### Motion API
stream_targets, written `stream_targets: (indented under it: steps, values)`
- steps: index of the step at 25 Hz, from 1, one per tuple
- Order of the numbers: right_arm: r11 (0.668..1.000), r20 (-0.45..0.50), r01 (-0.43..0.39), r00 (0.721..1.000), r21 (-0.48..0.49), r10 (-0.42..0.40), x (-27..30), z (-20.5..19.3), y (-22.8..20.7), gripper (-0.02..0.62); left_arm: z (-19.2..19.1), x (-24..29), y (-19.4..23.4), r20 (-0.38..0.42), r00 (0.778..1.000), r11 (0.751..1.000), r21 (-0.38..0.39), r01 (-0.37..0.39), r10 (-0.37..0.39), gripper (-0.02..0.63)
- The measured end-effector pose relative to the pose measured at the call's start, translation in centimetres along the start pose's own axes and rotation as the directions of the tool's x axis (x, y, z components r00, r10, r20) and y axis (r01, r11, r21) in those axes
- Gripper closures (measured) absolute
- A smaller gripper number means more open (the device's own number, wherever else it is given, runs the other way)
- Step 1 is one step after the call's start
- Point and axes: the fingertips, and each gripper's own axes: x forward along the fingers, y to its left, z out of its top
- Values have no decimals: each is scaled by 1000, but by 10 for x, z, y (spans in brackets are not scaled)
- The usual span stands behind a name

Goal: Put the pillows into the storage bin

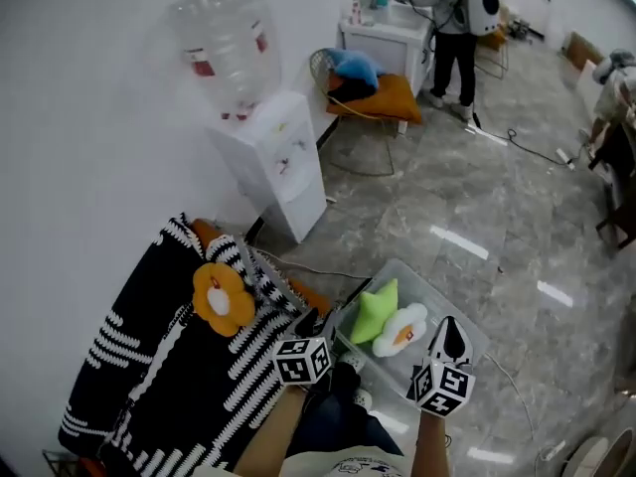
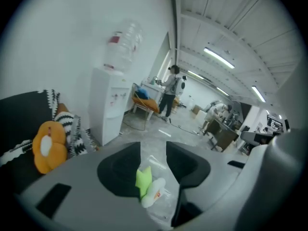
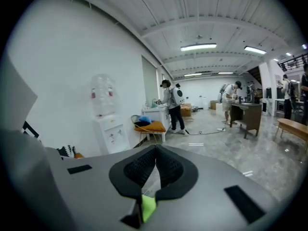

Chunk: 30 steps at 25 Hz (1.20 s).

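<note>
A clear storage bin stands on the floor and holds a green star pillow and a white flower pillow. An orange flower pillow lies on the black-and-white striped sofa cover to the left. My left gripper hovers at the bin's left edge, open, with nothing between its jaws. Through its gap I see the green pillow and the white pillow, and the orange pillow off to the left. My right gripper hangs over the bin's right side, its jaws shut and empty, above the green pillow.
A white water dispenser stands against the wall behind the sofa. Farther back are a wire chair with an orange cushion and a standing person at a white desk. A cable trails over the grey tiled floor.
</note>
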Motion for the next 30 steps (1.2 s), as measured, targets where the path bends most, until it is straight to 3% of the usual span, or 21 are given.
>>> stream_targets:
  steps: [3, 6, 15, 20, 30]
  values:
    - [991, 1, -124, 992, -47, 124, 4, 8, 56, 584, 0, -50, 48, 54, 992, 991, -74, -107, 111, 426]
    - [966, -4, -240, 971, -94, 240, 7, 12, 114, 584, -7, -97, 95, 89, 971, 966, -158, -206, 222, 420]
    - [855, -59, -480, 876, -197, 478, 14, 4, 281, 584, -24, -188, 220, 132, 887, 849, -381, -367, 443, 396]
    - [797, -95, -554, 831, -240, 548, 21, -7, 364, 584, -32, -209, 282, 116, 859, 786, -477, -393, 499, 390]
    - [723, -159, -625, 778, -294, 608, 40, -29, 507, 584, -41, -226, 391, 47, 849, 707, -579, -406, 526, 371]
